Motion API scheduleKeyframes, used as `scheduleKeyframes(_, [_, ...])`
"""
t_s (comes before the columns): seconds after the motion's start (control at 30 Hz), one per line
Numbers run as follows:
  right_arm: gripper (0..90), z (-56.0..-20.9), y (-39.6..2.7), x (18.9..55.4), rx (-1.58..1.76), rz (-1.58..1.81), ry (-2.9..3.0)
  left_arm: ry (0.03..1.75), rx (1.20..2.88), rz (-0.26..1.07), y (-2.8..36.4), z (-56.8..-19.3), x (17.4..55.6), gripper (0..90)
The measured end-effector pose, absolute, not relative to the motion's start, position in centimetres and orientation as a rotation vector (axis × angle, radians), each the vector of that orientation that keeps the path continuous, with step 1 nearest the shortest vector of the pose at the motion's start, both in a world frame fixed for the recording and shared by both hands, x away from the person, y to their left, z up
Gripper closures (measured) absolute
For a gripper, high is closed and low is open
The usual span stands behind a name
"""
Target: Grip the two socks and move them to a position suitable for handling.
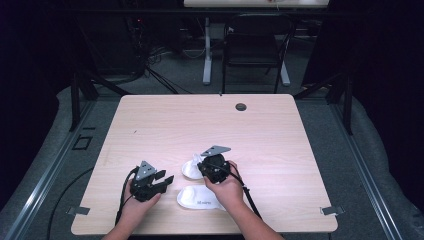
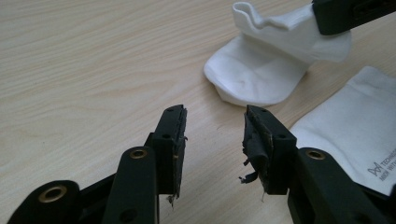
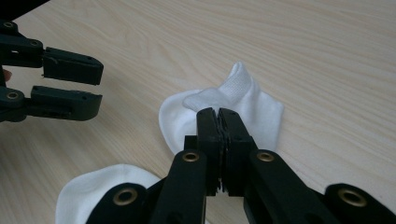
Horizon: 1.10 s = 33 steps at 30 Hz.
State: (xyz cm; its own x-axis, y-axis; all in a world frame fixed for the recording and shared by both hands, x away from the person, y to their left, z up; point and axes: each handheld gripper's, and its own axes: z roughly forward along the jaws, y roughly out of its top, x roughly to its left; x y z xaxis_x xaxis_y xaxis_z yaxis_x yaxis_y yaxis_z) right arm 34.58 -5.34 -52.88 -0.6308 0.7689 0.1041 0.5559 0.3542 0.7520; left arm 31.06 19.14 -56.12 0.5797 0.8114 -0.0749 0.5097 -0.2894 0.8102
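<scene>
Left hand-held gripper point(image 1: 161, 181): jaws parted, empty, held just above the desk point(image 1: 165, 120), aimed toward 2 o'clock at the socks.

Folded sock point(image 1: 192, 169): white, bunched, at the desk's near centre; its raised cuff is pinched in the right hand-held gripper point(image 3: 218, 116), whose jaws are closed on the fabric.

Flat sock point(image 1: 200, 198): white, printed mark, lying at 6 o'clock of the folded one, apparently just apart from it.

Step in hand, judged: pairing or folding the socks. The next move probably calls for the left gripper to take a free edge.

Room: broad bare desk from 9 to 3 o'clock; near edge close behind the flat sock.
</scene>
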Motion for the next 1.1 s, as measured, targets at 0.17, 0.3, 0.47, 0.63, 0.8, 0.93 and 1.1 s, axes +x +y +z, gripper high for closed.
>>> scheduleKeyframes(0.17, [88.1,-52.6,-6.0,34.2,1.183,1.152,2.345,1.053,1.953,0.448,18.8,-56.1,31.5,58.7])
scheduleKeyframes(0.3, [88.1,-52.6,-6.6,34.0,1.191,1.161,2.336,1.053,1.946,0.428,18.0,-55.9,31.9,59.8])
scheduleKeyframes(0.47, [88.0,-52.7,-7.3,33.9,1.207,1.182,2.311,1.019,1.971,0.451,16.8,-55.8,32.5,64.0])
scheduleKeyframes(0.63, [88.1,-52.8,-8.2,34.0,1.239,1.203,2.294,1.0,2.015,0.454,15.2,-56.0,33.6,73.8])
scheduleKeyframes(0.8, [88.0,-52.8,-9.0,33.9,1.272,1.229,2.267,1.002,2.047,0.45,14.2,-56.6,34.5,87.9])
scheduleKeyframes(0.93, [88.1,-53.0,-9.4,33.8,1.279,1.237,2.252,1.006,2.062,0.435,13.7,-56.9,34.9,89.6])
scheduleKeyframes(1.1, [88.1,-53.2,-10.0,33.7,1.293,1.239,2.239,1.001,2.104,0.435,13.5,-57.4,35.1,89.8])
